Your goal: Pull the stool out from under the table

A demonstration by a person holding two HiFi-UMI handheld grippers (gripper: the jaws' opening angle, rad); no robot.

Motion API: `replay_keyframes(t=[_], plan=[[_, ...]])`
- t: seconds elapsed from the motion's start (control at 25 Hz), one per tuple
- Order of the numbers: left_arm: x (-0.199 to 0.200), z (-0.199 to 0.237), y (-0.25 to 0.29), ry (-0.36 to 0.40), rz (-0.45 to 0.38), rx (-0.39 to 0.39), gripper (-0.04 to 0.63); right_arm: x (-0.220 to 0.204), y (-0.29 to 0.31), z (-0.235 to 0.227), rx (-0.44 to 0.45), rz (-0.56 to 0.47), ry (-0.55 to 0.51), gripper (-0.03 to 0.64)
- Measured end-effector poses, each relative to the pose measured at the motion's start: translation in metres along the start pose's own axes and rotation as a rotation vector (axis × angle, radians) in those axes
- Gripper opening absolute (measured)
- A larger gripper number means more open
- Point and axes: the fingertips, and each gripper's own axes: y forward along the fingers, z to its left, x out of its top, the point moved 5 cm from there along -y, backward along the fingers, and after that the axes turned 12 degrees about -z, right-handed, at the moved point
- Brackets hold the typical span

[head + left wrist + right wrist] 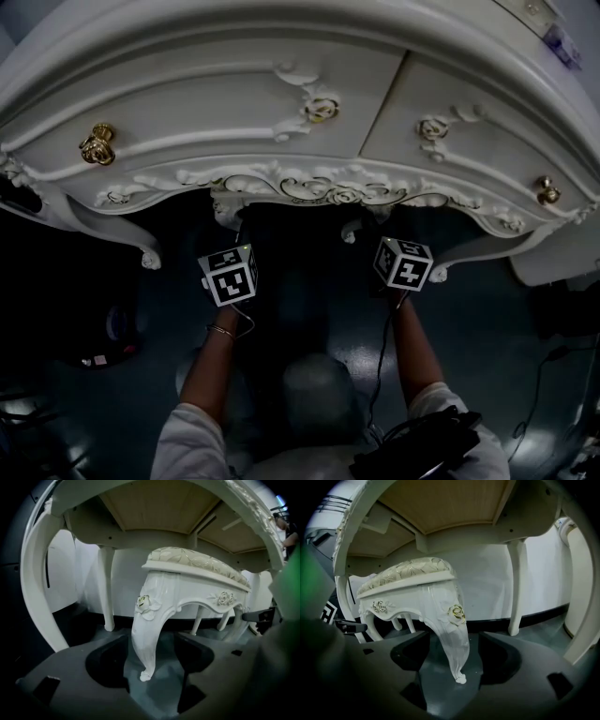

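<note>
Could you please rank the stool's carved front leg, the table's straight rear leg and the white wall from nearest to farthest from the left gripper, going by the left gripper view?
1. stool's carved front leg: straight ahead, between the open jaws of the left gripper.
2. table's straight rear leg: farther back, to the left.
3. white wall: at the back, behind both.

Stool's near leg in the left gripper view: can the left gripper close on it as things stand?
Probably yes. The left gripper is open, its fingers either side of the stool leg without touching it, and nothing else stands between them. The table leg stands farther back.
</note>
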Motion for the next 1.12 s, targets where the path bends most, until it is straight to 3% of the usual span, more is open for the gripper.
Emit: replay_keyframes(t=[0.16,0.32,0.88,1.12], plan=[[0.006,-0.001,0.012,0.031,-0.001,-0.045,0.293,-0.003,0.007,0.001,0.007,0.015,-0.005,0.302],[0.000,0.002,0.023,0.051,0.001,-0.035,0.293,-0.004,0.013,0.005,0.009,0.020,-0.010,0.302],[0.005,0.008,0.044,0.032,-0.003,-0.042,0.291,-0.003,0.035,0.005,0.018,0.012,-0.023,0.302],[0.015,0.005,0.044,0.040,-0.045,-0.065,0.291,-0.007,0.044,0.003,0.001,0.003,-0.023,0.301]])
